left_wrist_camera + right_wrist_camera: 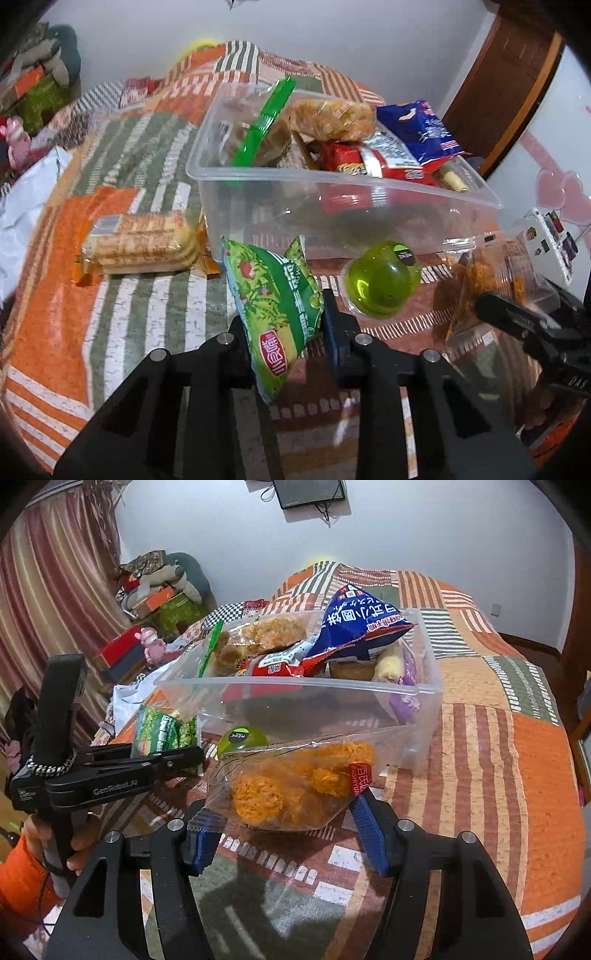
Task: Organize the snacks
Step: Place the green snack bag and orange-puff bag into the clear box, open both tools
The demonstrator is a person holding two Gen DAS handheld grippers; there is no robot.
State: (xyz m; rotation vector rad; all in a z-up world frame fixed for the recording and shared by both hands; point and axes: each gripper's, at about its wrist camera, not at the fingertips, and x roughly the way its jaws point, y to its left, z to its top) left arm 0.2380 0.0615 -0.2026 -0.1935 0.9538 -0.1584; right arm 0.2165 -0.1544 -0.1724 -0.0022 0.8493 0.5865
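My left gripper [286,317] is shut on a green snack packet [269,288], which stands upright between its pads just in front of the clear plastic bin [332,184]. The bin holds several snack packs, among them a blue bag [421,129] and a red pack [351,158]. My right gripper [286,834] is shut on a clear bag of orange snacks [288,790], held near the bin's front wall [295,683]. A green jelly cup [382,278] rests on the quilt between the two grippers. A biscuit pack [140,243] lies left of the bin.
Everything rests on a bed with an orange, green and white patchwork quilt [498,738]. A white plastic bag [22,221] lies at the left edge and a white device [546,243] at the right. A hand in an orange sleeve [22,867] holds the left gripper's handle.
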